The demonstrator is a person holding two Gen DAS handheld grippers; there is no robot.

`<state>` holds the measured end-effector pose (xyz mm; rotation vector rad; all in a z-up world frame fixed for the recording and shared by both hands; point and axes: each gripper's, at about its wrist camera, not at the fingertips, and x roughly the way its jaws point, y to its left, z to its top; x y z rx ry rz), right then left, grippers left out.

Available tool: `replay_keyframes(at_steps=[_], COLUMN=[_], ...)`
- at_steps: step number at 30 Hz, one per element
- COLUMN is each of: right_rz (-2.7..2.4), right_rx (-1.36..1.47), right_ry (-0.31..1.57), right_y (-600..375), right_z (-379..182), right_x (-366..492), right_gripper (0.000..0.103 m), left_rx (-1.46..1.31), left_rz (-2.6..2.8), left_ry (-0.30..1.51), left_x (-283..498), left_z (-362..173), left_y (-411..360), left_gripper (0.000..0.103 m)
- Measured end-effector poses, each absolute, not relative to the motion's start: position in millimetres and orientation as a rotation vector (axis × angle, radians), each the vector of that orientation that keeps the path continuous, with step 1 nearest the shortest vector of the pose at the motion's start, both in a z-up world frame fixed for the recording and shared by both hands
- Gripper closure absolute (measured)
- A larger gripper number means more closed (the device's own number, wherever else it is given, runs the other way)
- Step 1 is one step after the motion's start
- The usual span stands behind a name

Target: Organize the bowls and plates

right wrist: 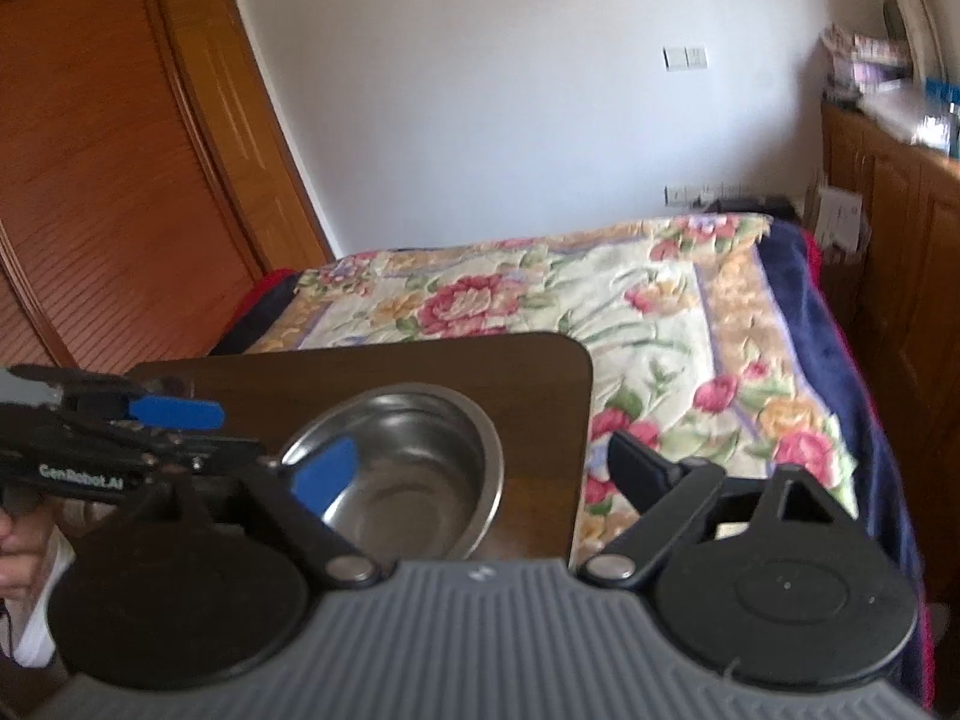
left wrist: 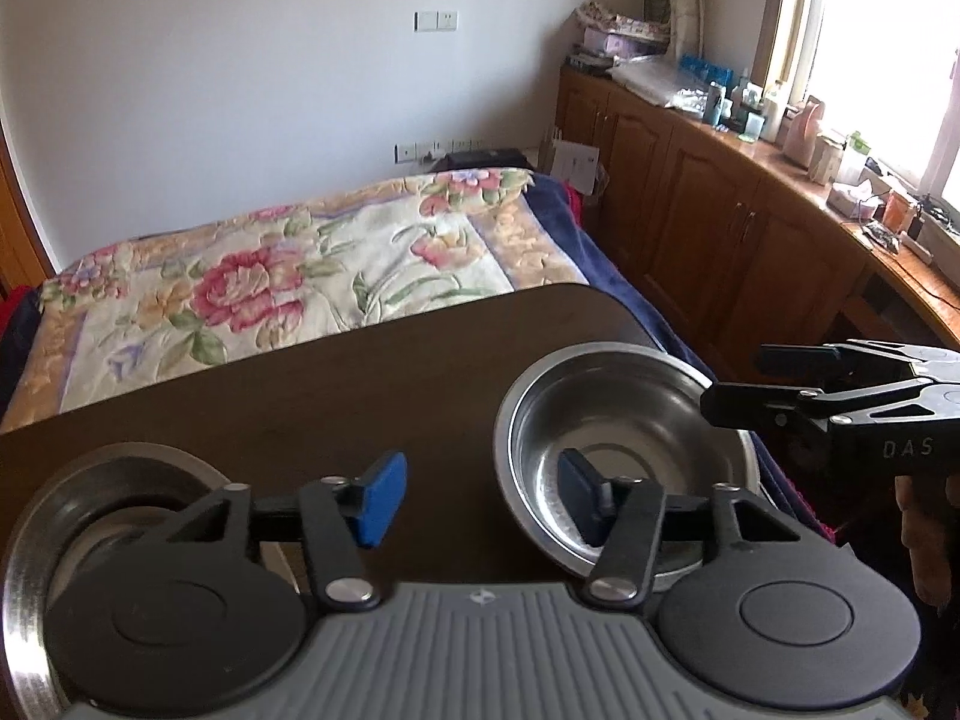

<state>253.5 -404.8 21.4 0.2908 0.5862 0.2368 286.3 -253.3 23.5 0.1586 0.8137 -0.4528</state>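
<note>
A steel bowl [left wrist: 624, 438] [right wrist: 414, 468] stands near the right corner of the dark wooden table [left wrist: 312, 396] [right wrist: 384, 369]. My left gripper [left wrist: 480, 501] is open astride the bowl's left rim, with one blue pad inside the bowl and the other over the table. My right gripper [right wrist: 483, 471] is open astride the bowl's right rim: its blue pad is inside and its other finger hangs past the table's edge. No pad visibly presses on the rim. A second steel dish [left wrist: 78, 510] lies at the lower left, partly hidden under my left gripper.
A bed with a flowered quilt [left wrist: 288, 276] [right wrist: 630, 312] lies just behind and to the right of the table. Wooden cabinets [left wrist: 708, 198] with a cluttered top line the right wall. A wooden wardrobe [right wrist: 102, 168] stands at the left. A hand [right wrist: 18, 546] holds the left gripper.
</note>
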Motion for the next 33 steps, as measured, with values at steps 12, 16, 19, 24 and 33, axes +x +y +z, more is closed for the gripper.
replay_keyframes(at_steps=[12,16,19,24,33], right_rz=[0.257,0.261,0.273,0.258,0.232], right_rx=[0.324,0.318,0.327,0.304,0.297], right_ry=[0.679,0.706,0.703,0.699,0.682], right_y=[-406,-403,-403,-394,-393], right_z=[9,5,7,12,20], right_x=[266,267,265,260,253], right_gripper=[0.052,0.064,0.075,0.086,0.088], left_rx=[0.148,0.140,0.144,0.144,0.142], left_rz=[-0.470,-0.493,-0.501,-0.500,-0.509], left_ry=[0.869,0.871,0.863,0.842,0.815], left_x=[299,297,293,285,272], left_z=[10,8,9,10,21], left_y=[-261,-263,-266,-266,-261], left_gripper=[0.065,0.077,0.081,0.082,0.085])
